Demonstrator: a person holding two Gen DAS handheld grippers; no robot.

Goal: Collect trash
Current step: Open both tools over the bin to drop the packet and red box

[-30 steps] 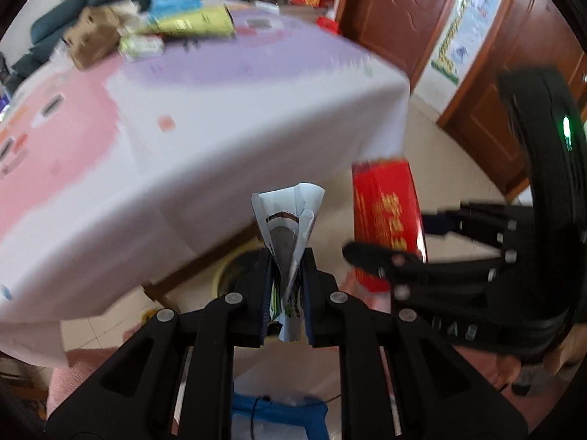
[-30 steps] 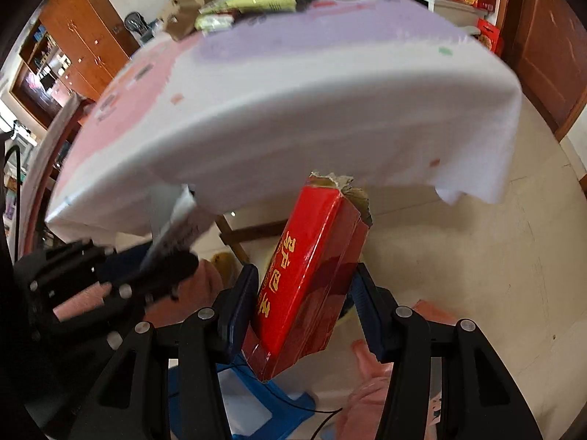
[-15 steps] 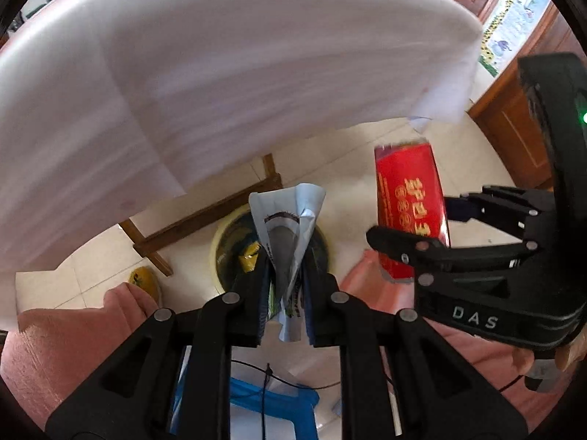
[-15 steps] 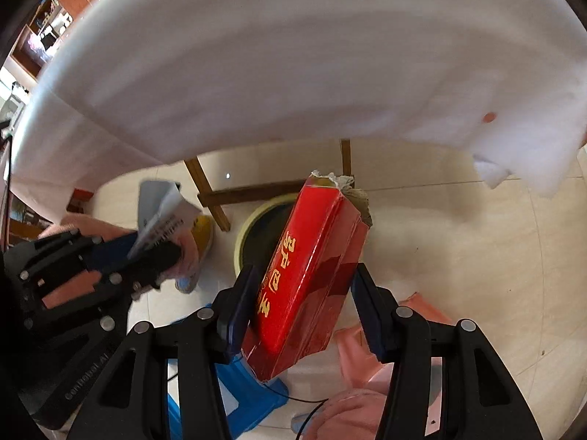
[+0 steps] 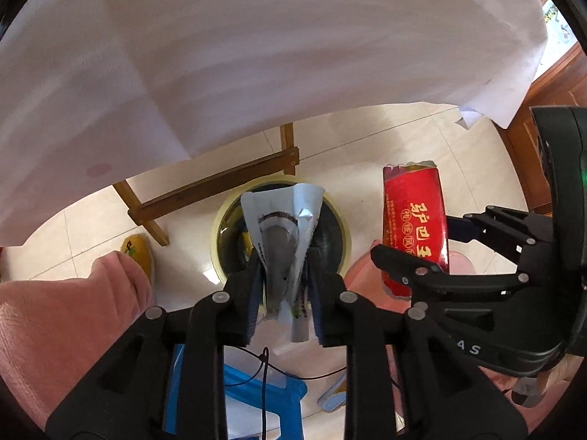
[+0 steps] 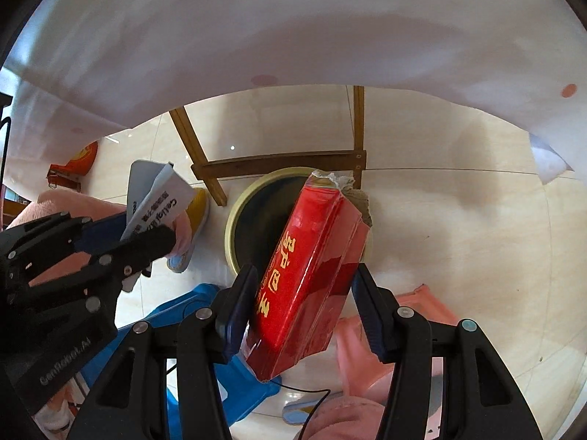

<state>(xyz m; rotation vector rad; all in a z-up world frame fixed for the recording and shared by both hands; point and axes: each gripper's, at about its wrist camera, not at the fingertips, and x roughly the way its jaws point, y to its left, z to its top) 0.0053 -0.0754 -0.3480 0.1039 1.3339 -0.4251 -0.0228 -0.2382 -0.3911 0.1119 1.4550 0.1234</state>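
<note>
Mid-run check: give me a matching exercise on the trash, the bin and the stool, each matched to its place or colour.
Things:
1. red box
2. crumpled silver wrapper
3. trash bin
4. plastic stool

Descriptions:
A. blue, near the bottom edge of the view
B. between the right gripper's fingers
C. on the floor by the table's wooden legs, cream rim
D. between the left gripper's opening fingers

Pairs: 1-B, 2-D, 3-C, 4-A

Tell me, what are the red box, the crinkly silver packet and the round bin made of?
Red box: probably cardboard under glossy film; it shines and its top edge is torn and fibrous. Silver packet: thin foil-like plastic, creased and folded. Bin: looks like smooth cream plastic at the rim, with a dark inside; hard to tell.
</note>
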